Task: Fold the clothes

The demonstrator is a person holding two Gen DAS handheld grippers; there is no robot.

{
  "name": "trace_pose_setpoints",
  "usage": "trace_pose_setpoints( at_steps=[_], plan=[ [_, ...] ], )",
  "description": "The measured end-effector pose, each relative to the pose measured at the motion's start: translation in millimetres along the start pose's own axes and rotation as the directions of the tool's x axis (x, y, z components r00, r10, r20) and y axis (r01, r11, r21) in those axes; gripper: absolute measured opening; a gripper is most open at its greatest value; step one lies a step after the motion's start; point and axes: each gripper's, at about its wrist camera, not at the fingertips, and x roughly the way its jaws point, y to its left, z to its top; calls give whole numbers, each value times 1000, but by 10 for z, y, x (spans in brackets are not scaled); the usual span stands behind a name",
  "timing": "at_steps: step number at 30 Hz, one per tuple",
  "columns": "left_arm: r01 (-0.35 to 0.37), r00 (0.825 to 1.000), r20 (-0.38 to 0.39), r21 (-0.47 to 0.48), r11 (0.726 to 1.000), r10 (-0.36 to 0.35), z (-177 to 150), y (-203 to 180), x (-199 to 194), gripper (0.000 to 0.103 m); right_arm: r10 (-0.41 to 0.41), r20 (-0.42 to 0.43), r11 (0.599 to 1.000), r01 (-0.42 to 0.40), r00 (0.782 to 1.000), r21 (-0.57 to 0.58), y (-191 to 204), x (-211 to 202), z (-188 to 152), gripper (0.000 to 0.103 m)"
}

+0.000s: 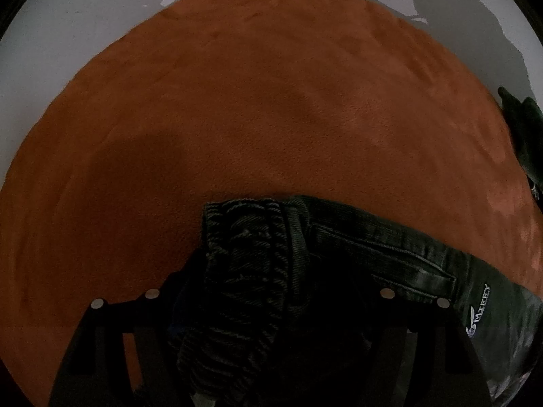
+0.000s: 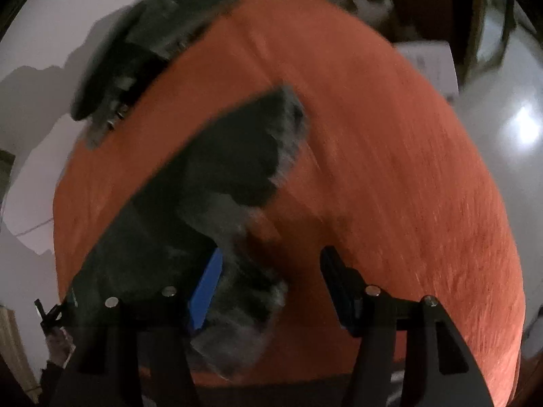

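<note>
I am folding dark jeans (image 1: 339, 254) on an orange mat (image 1: 254, 101), and my left gripper (image 1: 268, 298) has a thick bunch of them, the stretchy waist part, packed between its fingers. The jaws look clamped on that bunch, though it is very dark there and the pads are hidden by the cloth. I think I hold the waist because it is the strong edge, so the whole thing follows when I pull it over. From the bunch the jeans run off to the right across the mat, with a pocket flap and a small white logo (image 1: 480, 308) showing. At the far right edge of the left view there is another dark piece (image 1: 522, 135), too small to name. My right gripper (image 2: 271, 271) hangs over the mat with its jaws wide apart and nothing gripped between them. Its blue pad (image 2: 207, 291) on the left finger lies just beside or touching the jeans, and the right finger (image 2: 339, 281) is over bare mat. This view is blurred, so I cannot tell if the pad really touches. The jeans lie across the mat in this view, up toward the middle. A second dark heap (image 2: 149, 40) sits at the far edge of the mat, well apart. I guess I am early in this fold, and the right gripper needs a hold first.
</note>
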Motion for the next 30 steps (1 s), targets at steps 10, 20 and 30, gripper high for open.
trace_pose_setpoints(
  at_steps=[10,20,30],
  plan=[
    [-19,1000,10,-1,1000,19,73,-91,55,76,92,179,996,-94,979,1,253,-400,-259,5],
    [-22,1000,13,0,1000,22,31,-74,-87,76,-203,231,979,194,952,59,183,-632,-277,0],
    [-14,1000,5,-9,1000,14,219,-150,238,76,124,49,863,-132,991,488,-418,-215,-396,26]
  ],
)
